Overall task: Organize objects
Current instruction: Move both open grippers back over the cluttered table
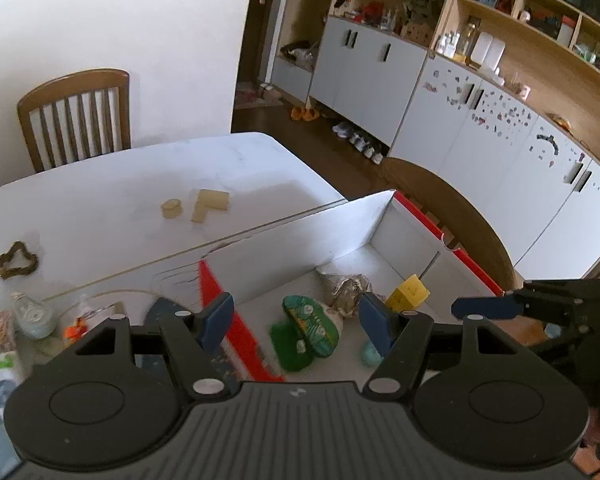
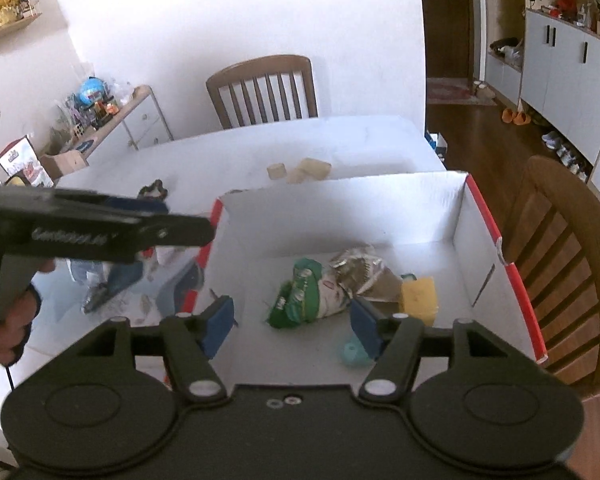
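A white cardboard box with red edges [image 1: 352, 224] [image 2: 340, 200] stands on the white table. Inside lie a green packet [image 1: 310, 326] [image 2: 300, 294], a crumpled silver wrapper [image 1: 346, 288] [image 2: 360, 268], a yellow block [image 1: 408, 294] [image 2: 420, 298] and a teal roll [image 1: 370, 354] [image 2: 352, 354]. My left gripper [image 1: 296, 320] is open and empty over the box's near left wall. My right gripper [image 2: 292, 326] is open and empty above the box floor. Each gripper shows in the other's view, the right gripper [image 1: 484, 307] and the left gripper [image 2: 152, 208].
On the table beyond the box lie pale wooden blocks [image 1: 210, 204] [image 2: 308, 170] and a dark cookie-cutter shape [image 1: 16, 260] [image 2: 154, 190]. Clutter with a small bottle [image 1: 32, 314] lies left of the box. Wooden chairs [image 1: 76, 116] [image 2: 560, 248] stand at the far side and right.
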`<state>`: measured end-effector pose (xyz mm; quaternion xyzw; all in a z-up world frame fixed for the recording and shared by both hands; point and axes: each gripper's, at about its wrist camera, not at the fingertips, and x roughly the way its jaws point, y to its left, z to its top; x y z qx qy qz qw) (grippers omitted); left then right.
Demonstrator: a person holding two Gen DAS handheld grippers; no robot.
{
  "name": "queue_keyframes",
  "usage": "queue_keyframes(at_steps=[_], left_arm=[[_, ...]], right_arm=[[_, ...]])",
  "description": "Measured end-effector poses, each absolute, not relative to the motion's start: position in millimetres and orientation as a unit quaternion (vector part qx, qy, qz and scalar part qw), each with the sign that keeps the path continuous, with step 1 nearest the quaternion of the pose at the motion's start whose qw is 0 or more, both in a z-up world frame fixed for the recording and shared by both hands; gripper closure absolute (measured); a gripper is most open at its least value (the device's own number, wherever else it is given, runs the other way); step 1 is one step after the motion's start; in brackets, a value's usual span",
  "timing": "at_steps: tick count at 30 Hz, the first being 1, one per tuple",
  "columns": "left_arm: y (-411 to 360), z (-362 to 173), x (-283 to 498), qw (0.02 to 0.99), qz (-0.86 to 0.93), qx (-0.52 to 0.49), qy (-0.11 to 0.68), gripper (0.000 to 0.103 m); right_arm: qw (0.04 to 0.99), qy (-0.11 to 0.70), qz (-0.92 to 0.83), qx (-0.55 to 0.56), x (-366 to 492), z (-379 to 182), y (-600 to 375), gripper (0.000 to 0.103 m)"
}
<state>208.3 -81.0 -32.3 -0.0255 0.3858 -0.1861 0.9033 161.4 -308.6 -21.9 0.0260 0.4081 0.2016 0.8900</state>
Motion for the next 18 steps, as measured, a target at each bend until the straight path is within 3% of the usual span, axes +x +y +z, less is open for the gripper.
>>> queue_keyframes(at_steps=[18], left_arm=[[32.1, -29.0, 157.3, 0.917, -0.138, -0.066, 0.368, 0.021]], right_arm=[[0.888, 0.394, 0.236, 0.037, 138.3, -10.8, -220.4, 0.02]])
